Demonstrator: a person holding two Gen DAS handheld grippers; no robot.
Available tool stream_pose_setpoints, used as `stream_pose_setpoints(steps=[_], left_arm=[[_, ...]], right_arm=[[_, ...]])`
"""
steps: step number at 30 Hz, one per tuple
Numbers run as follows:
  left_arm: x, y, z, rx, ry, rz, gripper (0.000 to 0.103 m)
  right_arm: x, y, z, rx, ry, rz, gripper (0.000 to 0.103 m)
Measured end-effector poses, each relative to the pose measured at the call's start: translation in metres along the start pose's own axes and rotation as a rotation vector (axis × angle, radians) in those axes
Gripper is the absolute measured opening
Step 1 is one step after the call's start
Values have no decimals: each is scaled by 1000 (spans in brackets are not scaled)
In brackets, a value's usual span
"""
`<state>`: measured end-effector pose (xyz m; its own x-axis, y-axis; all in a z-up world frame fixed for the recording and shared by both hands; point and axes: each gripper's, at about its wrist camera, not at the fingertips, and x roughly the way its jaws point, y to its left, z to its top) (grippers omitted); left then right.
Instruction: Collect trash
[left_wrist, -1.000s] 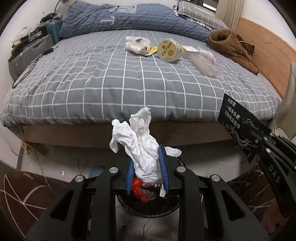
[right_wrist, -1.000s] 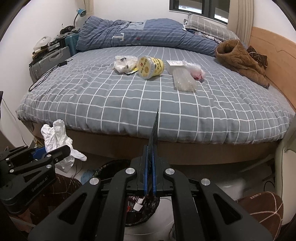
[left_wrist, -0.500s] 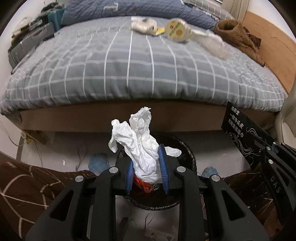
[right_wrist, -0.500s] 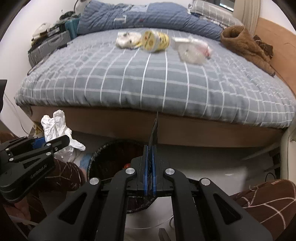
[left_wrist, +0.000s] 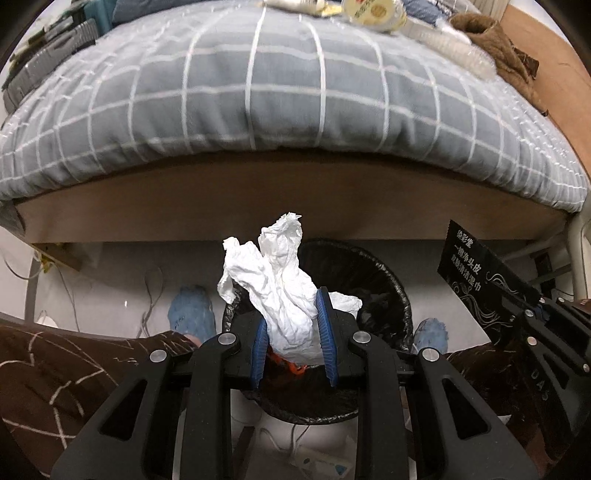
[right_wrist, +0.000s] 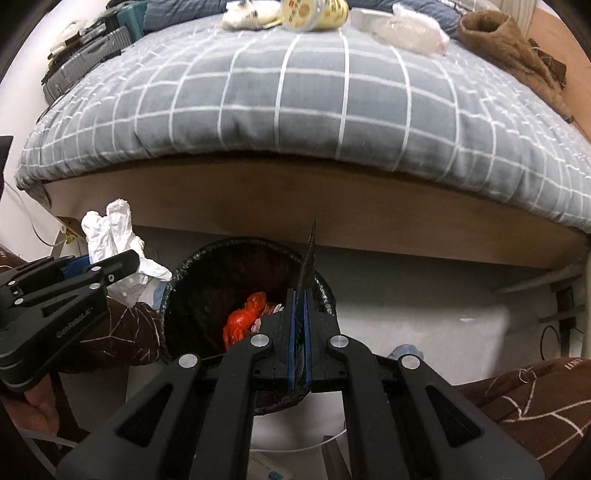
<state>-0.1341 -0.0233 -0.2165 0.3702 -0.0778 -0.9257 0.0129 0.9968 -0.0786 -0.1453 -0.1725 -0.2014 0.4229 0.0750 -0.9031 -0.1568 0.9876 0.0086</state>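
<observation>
Item: crumpled white tissue wad (left_wrist: 286, 295), clamped in my left gripper (left_wrist: 293, 332), directly above the black-lined round trash bin (left_wrist: 384, 284). Item: flat black wipe sachet (right_wrist: 309, 258), pinched edge-on in my right gripper (right_wrist: 299, 332), long axis pointing forward, over the bin's right rim; I judge both ready to drop.
</observation>
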Motion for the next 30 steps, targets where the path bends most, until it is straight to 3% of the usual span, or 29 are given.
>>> stream_pose_setpoints(steps=[10, 27, 30], left_arm=[[42, -5, 4, 6, 84, -26, 24], [99, -48, 8, 81, 201, -73, 24], [102, -51, 7, 83, 200, -65, 35]], right_arm=[[36, -4, 3, 4, 84, 25, 3], [51, -42, -8, 62, 139, -7, 3], [53, -44, -7, 63, 139, 0, 3]])
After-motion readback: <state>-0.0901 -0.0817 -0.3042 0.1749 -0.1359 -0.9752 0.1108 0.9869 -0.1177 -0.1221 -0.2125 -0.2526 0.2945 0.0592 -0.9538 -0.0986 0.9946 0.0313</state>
